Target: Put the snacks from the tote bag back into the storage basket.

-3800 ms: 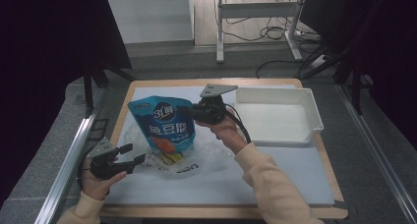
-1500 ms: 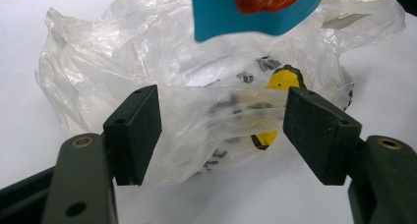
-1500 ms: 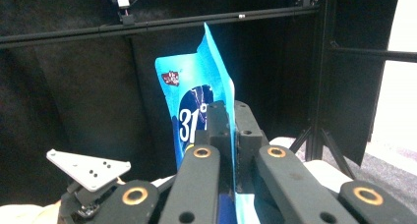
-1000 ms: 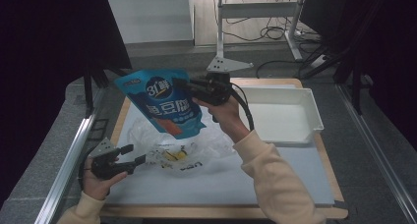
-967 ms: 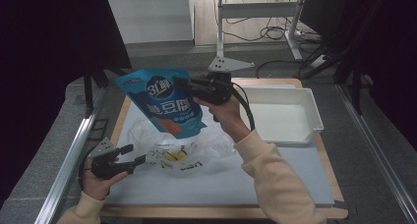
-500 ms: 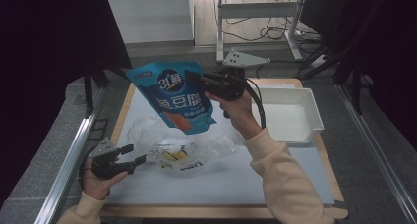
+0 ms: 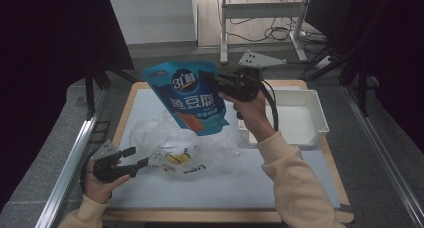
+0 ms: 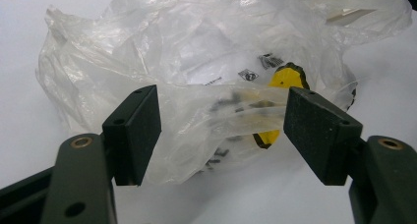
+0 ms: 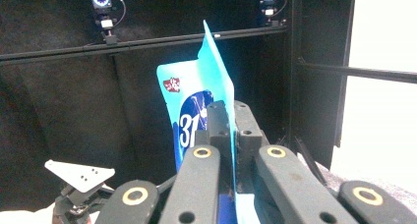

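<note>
where tongs pinch, pouch hidden

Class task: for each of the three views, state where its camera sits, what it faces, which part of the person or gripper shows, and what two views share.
High view: above the person's side, facing forward and down on the table; both forearms, left gripper and right gripper show.
Left gripper view: on the left gripper, facing the clear plastic bag; its open jaws flank a fold.
Right gripper view: on the right gripper, facing dark curtains; jaws shut on the blue pouch.
Shared: the blue pouch appears in the high and right gripper views.
</note>
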Demonstrator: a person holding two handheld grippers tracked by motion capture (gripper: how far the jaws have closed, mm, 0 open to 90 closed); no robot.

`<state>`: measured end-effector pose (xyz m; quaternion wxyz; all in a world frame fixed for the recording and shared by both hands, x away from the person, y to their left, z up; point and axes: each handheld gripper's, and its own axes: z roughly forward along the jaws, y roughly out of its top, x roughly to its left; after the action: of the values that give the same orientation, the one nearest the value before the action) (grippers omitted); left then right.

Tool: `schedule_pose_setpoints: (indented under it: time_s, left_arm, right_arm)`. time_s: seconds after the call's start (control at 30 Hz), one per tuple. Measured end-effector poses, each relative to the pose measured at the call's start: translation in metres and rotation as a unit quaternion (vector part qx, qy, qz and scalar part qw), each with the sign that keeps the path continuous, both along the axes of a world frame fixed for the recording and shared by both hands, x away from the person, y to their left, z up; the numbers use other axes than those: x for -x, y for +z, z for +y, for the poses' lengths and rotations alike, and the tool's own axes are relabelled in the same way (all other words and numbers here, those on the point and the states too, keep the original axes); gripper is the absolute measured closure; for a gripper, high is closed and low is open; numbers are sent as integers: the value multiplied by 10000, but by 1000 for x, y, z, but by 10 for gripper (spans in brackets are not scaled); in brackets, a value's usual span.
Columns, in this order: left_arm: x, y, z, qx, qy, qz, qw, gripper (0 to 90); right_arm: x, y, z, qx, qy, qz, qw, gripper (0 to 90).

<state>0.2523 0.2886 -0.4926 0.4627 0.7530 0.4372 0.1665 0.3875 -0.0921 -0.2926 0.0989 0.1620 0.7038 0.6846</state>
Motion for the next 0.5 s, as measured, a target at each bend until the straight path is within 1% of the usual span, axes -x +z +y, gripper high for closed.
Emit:
schedule_pose_setpoints:
  time_s: [0.17, 0.37, 0.5]
  left_arm:
    - [0, 0, 0, -6, -1, 2, 10000, 302]
    - [0, 0, 0, -19, -7, 10, 10000, 302]
    - [0, 0, 0, -22, -7, 14, 10000, 302]
  right_arm:
    - [-2, 1, -11, -61, -65, -7, 10000, 888]
    - [-5, 2, -22, -32, -172, 33, 9998, 888]
    - [-8, 2, -29, -22, -249, 16, 9997, 888]
